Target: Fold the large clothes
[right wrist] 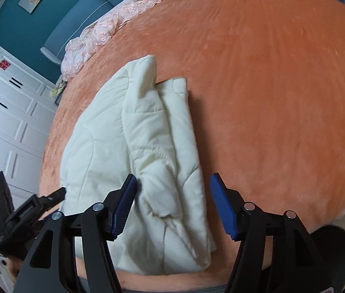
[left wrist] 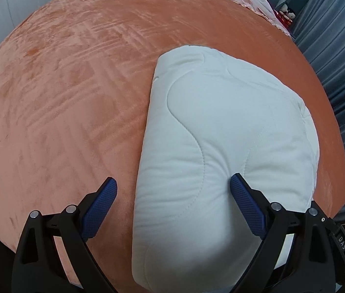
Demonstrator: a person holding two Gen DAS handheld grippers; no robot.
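**Folded cream garment on orange bed, both grippers wide above it**

Left wrist view: left gripper [left wrist: 173, 190] hovers with fingers spread wide, nothing between them. One blue pad sits over the orange bedspread [left wrist: 62, 97], the other over the near part of the white padded garment [left wrist: 221, 146], which fills the centre and lower right of the frame as a smooth, rounded bundle.

Right wrist view: right gripper [right wrist: 172, 195] also wide, empty, straddling the garment's stacked edge layers at lower centre. Layers look loose and uneven here.

Judgement: fold seems mostly done. To finish well, press and square the loose right edge, taking all layers together, not just the top one.

Count: one garment, two grippers, one bedspread, one pink embroidered cover [right wrist: 104, 31] at upper left.
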